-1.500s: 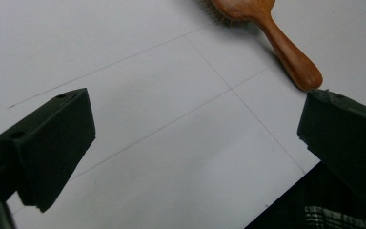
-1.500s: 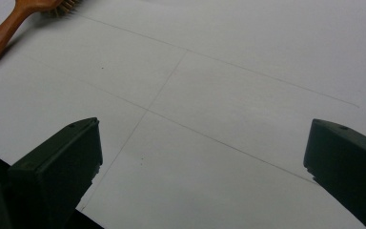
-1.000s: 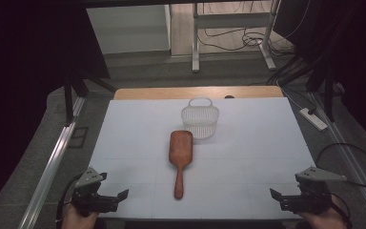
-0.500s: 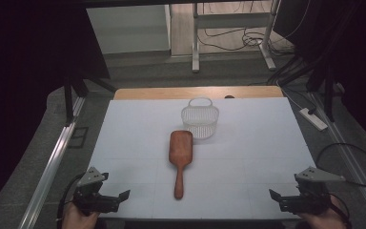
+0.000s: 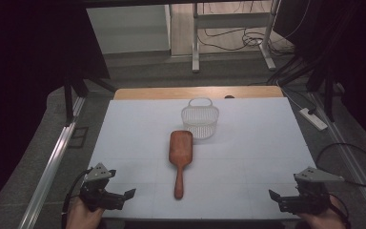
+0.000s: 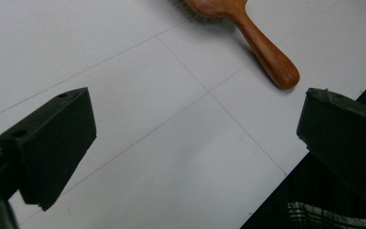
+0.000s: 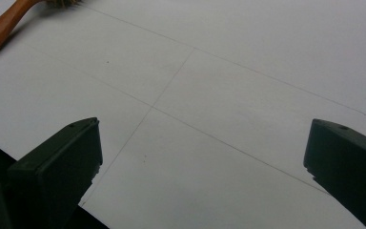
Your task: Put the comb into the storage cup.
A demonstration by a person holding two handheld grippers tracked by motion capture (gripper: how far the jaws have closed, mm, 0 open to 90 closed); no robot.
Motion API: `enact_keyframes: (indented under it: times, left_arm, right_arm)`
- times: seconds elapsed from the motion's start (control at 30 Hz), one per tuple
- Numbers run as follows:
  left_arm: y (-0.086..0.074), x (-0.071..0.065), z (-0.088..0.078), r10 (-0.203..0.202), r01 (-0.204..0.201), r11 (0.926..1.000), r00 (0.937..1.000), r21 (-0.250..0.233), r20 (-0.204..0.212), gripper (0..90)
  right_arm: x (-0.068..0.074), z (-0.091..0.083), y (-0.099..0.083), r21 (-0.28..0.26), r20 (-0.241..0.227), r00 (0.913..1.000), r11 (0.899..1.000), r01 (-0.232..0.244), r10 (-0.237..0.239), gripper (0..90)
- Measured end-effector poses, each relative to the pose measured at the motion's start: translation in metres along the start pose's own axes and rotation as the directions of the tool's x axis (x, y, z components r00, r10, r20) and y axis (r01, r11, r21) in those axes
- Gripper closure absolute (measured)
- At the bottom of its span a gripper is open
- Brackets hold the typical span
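A wooden hairbrush point(image 5: 179, 155) is lying in the middle of the high view on the white table surface point(image 5: 248, 143), its paddle head pointing toward the top of the frame and its handle toward the bottom. Just above and to the right of the head, a clear plastic basket point(image 5: 200, 120) with a loop handle is standing upright, very close to the brush; whether the two are touching cannot be told.

The left gripper point(image 5: 124, 195) is sitting in the lower left of the high view, held by a hand point(image 5: 83, 214) at the bottom edge, well apart from the brush. In the left gripper view its jaws are standing wide apart with nothing between them, and the brush's handle end point(image 6: 271, 59) is showing at the upper centre, with bristles just visible at the top edge.

The right gripper point(image 5: 276, 198) is sitting in the lower right of the high view, also well apart from the brush. Its jaws are likewise spread wide and gripping nothing; the brush handle point(image 7: 2, 28) is showing in the upper left corner of the right gripper view.

No brand, label or writing is legible on the brush, the basket or the table; thin ruled lines are crossing the white surface.
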State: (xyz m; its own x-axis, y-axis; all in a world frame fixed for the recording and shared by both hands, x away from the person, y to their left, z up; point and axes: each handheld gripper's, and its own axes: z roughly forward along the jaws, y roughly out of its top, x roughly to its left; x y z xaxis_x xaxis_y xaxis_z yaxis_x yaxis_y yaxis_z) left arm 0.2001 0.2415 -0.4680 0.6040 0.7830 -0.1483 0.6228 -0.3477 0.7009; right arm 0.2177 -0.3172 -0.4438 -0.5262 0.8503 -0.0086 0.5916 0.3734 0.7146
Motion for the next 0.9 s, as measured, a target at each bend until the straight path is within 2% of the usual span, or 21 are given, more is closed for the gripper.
enact_keyframes:
  times: [0.17, 0.4, 0.5, 0.67, 0.9]
  left_arm:
    - [0.004, -0.001, 0.003, 0.016, -0.016, 0.9999, 0.9999, 0.002, 0.001, 0.0]
    - [0.011, -0.001, 0.011, 0.014, -0.015, 0.9999, 0.9993, 0.004, 0.035, 0.0]
    - [0.015, -0.002, 0.015, 0.021, -0.021, 0.9997, 0.9988, 0.008, 0.045, 0.0]
    - [0.022, -0.002, 0.019, 0.015, -0.015, 0.9999, 0.9982, -0.001, 0.059, 0.0]
    - [0.032, -0.003, 0.029, 0.038, -0.039, 0.999, 0.9971, 0.019, 0.066, 0.0]
  right_arm:
    - [-0.001, 0.0, 0.0, -0.005, -0.007, 1.0, 1.0, -0.004, 0.004, 0.0]
    - [-0.002, -0.001, 0.0, -0.011, -0.016, 0.9998, 1.0, -0.015, 0.015, 0.0]
    - [-0.002, -0.001, 0.0, 0.004, -0.03, 0.9991, 1.0, -0.03, 0.031, 0.0]
    - [-0.002, -0.001, 0.0, 0.001, -0.03, 0.9992, 1.0, -0.028, 0.028, 0.0]
    - [-0.002, 0.0, 0.0, 0.006, -0.032, 0.9992, 1.0, -0.026, 0.026, 0.0]
